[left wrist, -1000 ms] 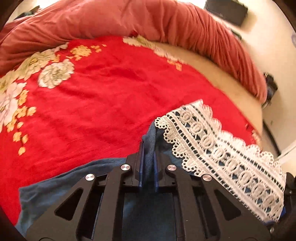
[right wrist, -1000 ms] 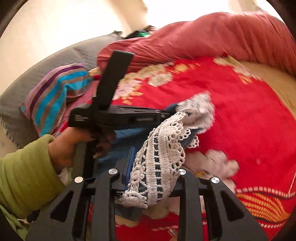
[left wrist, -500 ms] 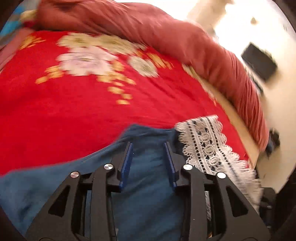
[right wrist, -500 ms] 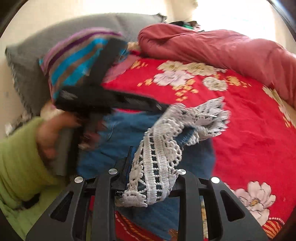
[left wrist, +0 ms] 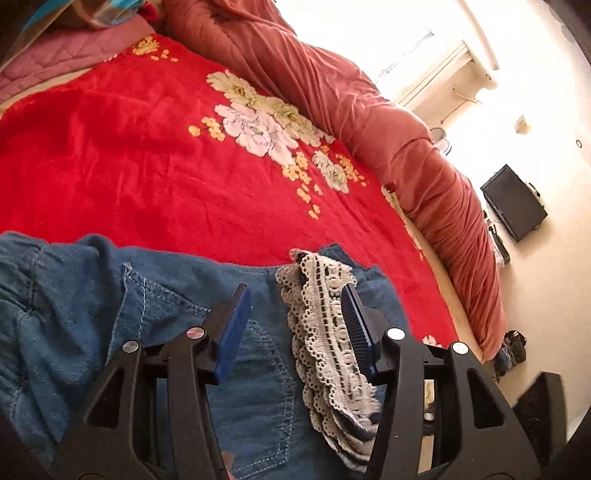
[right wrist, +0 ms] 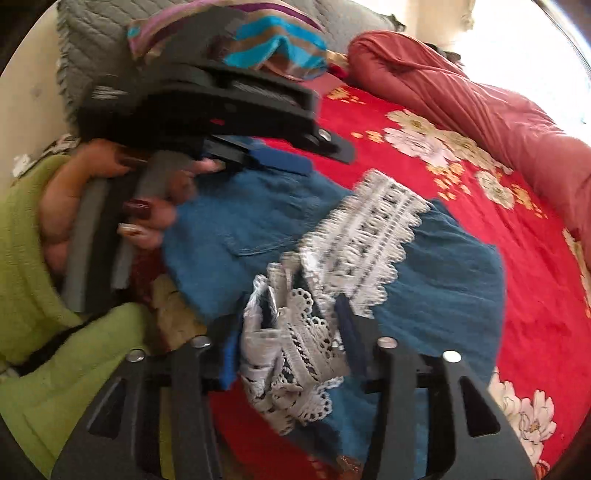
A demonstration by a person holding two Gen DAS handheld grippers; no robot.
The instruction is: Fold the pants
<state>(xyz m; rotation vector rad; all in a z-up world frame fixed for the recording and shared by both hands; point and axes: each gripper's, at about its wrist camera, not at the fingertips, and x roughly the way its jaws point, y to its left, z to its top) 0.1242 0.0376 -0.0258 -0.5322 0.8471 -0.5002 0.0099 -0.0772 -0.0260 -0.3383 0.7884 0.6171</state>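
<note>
Blue denim pants [left wrist: 155, 306] with a white lace hem [left wrist: 325, 332] lie bunched on the red floral blanket [left wrist: 147, 155]. My left gripper [left wrist: 295, 299] is open and hovers over the denim, with the lace between its blue pads. In the right wrist view the pants [right wrist: 443, 280] lie folded over, with the lace hem [right wrist: 373, 229] on top. My right gripper [right wrist: 284, 314] has its jaws apart around a crumpled piece of lace [right wrist: 295, 354]. The left gripper [right wrist: 280, 162] shows there too, held by a hand in a green sleeve.
A rolled dark-red quilt [left wrist: 388, 122] runs along the far side of the bed. A striped cushion [right wrist: 258, 40] and grey pillow [right wrist: 92, 29] lie at the head. A black box [left wrist: 513, 206] stands on the floor by the wall.
My left gripper let go of the denim, opened wide and swung left. My right gripper opened; the lace hem it held now lies loose between its jaws, and the pants dropped onto the blanket.
</note>
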